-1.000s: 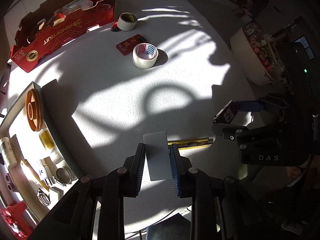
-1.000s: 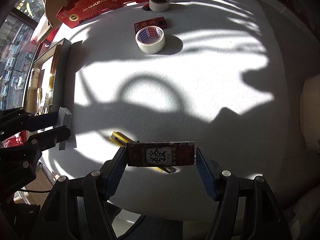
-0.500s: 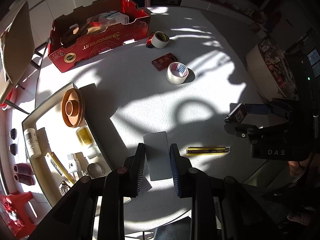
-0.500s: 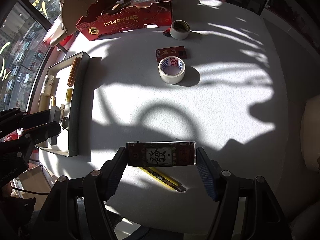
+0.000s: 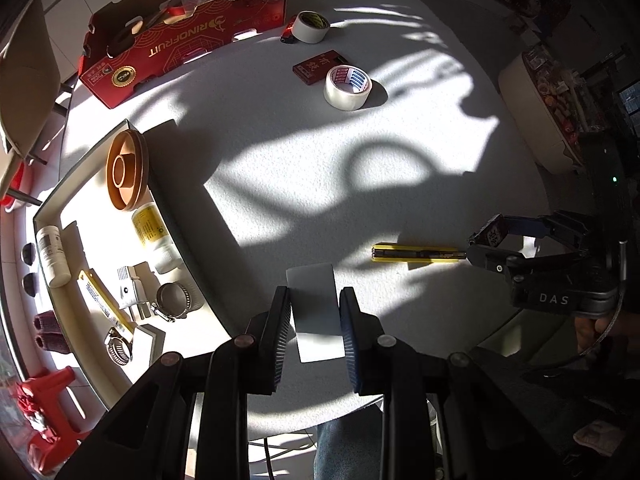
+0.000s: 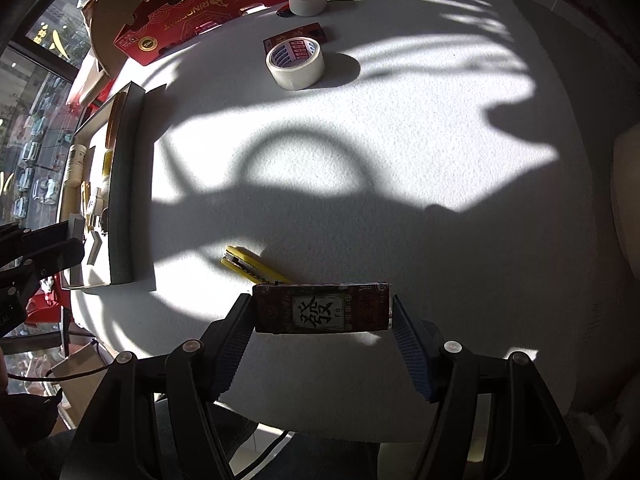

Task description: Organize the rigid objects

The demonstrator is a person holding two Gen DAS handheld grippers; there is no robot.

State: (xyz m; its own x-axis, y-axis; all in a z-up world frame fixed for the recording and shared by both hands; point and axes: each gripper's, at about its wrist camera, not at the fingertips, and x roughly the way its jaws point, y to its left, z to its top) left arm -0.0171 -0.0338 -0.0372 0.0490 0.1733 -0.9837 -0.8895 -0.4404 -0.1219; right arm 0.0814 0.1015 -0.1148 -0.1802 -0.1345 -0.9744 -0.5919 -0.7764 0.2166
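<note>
Both hands are loaded right now. The left gripper (image 5: 315,322) is clamped on a flat grey card (image 5: 316,312), held edge-on between the pads, and the right gripper (image 6: 323,322) is squeezed on the ends of a dark red box (image 6: 322,308) with a big Chinese character on its face.

What's different from a second ago is mostly viewpoint — both cameras pulled up and back half a second ago, showing far more of the table (image 5: 300,168), and they've now dipped slightly closer again. Neither grip has budged; the card and box sit between the pads exactly as before. Nothing on the table has shifted either: the yellow box cutter (image 5: 416,254) lies in the same spot near the front edge, and the two tape rolls, the nearer one (image 5: 347,87) and the far one (image 5: 310,27), plus the small red packet (image 5: 318,67), are where they were.

The left gripper has slid toward the grey tray (image 5: 176,240), which already holds a brown dish, bottles and hose clamps. In the right view the card hangs right over the tray's near corner.

So my read: this is the carry phase, with the card about to get dropped in the tray first — the box is well apart from it and probably goes second. The cutter, tapes and packet are left to sort.
</note>
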